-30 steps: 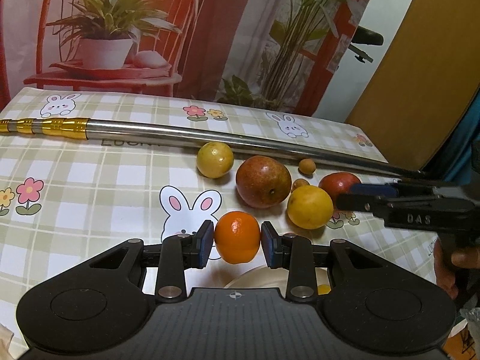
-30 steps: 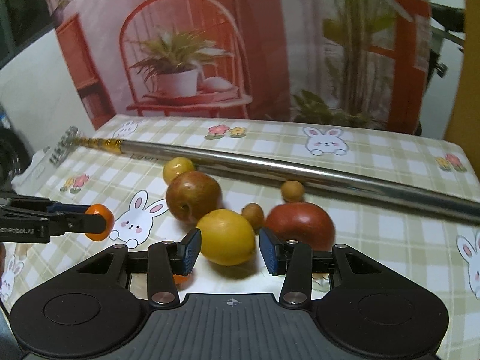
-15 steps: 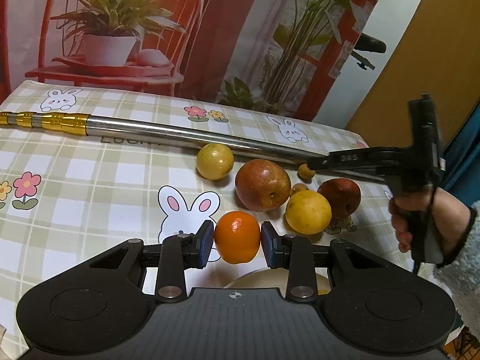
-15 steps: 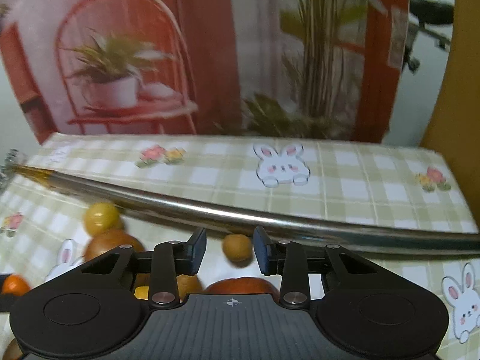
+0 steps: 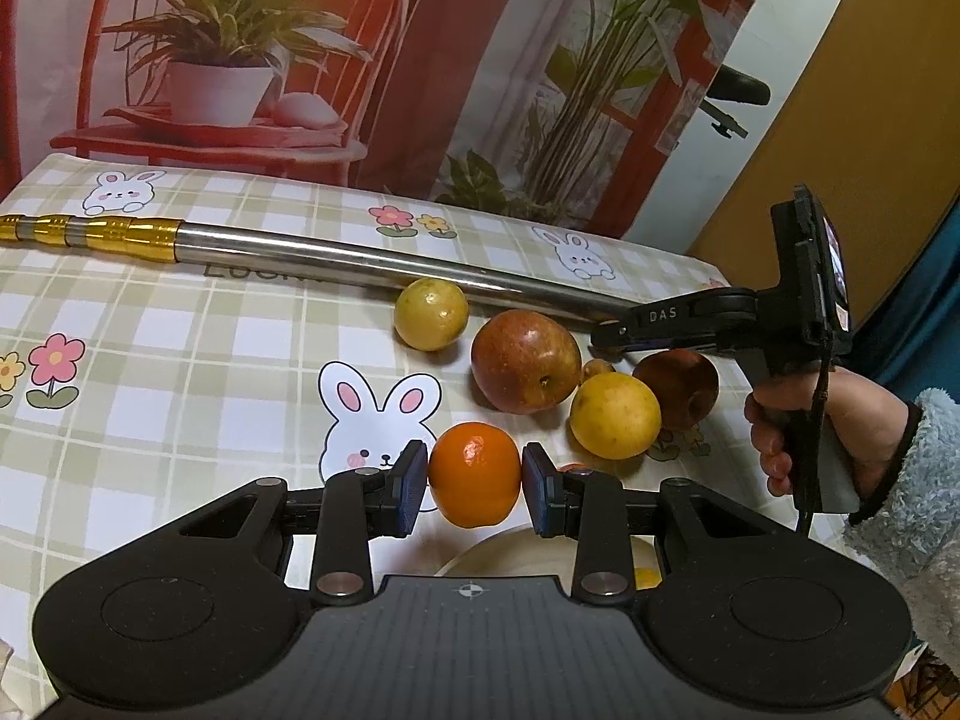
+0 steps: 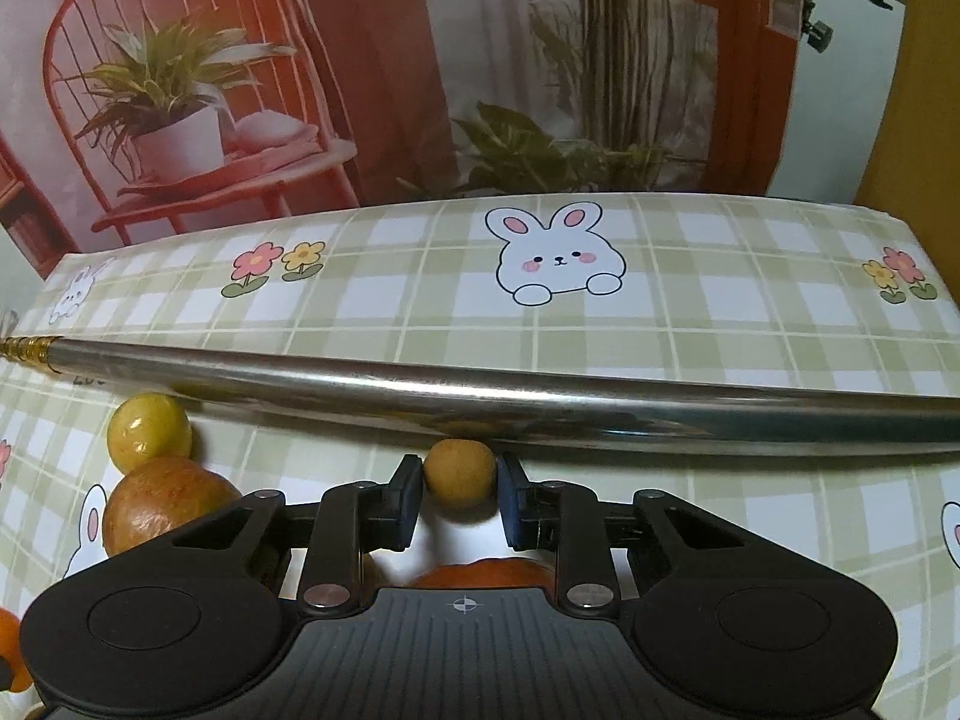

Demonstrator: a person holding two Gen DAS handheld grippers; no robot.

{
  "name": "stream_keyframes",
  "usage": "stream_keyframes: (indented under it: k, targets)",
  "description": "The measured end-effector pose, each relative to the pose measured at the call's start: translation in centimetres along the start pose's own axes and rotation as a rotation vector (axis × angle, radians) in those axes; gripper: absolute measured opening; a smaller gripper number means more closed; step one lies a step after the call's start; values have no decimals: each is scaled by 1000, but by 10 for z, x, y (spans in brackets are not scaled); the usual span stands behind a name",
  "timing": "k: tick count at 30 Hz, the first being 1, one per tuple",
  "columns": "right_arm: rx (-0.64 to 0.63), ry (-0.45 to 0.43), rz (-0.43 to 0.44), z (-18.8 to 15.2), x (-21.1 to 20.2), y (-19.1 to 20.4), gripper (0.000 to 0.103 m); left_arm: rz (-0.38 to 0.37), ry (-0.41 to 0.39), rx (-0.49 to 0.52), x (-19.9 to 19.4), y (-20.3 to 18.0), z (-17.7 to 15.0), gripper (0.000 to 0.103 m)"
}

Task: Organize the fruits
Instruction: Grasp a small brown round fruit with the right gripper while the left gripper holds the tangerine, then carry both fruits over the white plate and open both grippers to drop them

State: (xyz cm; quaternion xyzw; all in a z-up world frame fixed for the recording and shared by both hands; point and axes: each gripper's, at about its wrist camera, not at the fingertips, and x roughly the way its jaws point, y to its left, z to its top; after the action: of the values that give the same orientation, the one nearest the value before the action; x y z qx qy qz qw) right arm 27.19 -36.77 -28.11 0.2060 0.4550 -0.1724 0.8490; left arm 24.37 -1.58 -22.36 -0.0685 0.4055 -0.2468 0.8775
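Left gripper (image 5: 474, 486): pads pressed on both sides of a glossy orange mandarin (image 5: 474, 473), held above a pale plate (image 5: 498, 555). Beyond, left to right: 1 yellow-green fruit (image 5: 431, 313), 1 red apple (image 5: 525, 360), 1 yellow lemon (image 5: 615, 415). Right gripper (image 6: 459, 501): fingers flank a small tan round fruit (image 6: 459, 473) on the checked tablecloth (image 6: 420, 276), contact uncertain; a steel pole (image 6: 480, 399) lies just behind it.

Both grippers (image 5: 474, 483) (image 6: 459, 501) are matte black with blue pads and silver screws; one bears "DAS". The hand (image 5: 840, 420) wears a fuzzy grey-blue sleeve (image 5: 906, 492).
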Motion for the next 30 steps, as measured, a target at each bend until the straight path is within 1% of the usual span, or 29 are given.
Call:
stream_keyframes:
  k: [5,12,15,17,19,21,26,30]
  targets:
    - [9,-41,28,-3,-21,-2,24,-6,0,14,-7,-2,-4,36]
    - [-66,-129,103,-18,-83,7,24,-9,22,44,-15,-3,-18,36]
    - [-104,-149,143,-31,-111,13,24,-5,40,52,-15,-3,-24,36]
    - [-140,-150,154,-41,-125,18,24,-11,53,54,-13,-2,-26,36]
    - [-202,-139,148,-56,-136,27,24,-15,65,64,-11,-4,-29,36]
    - [-251,-110,162,-71,-143,33,24,-10,75,84,-9,-6,-31,36]
    - [-292,-34,211,-99,-152,41,24,-12,92,101,-4,-8,-34,36]
    - [-356,25,204,-123,-149,54,24,-18,113,106,2,-9,-39,36]
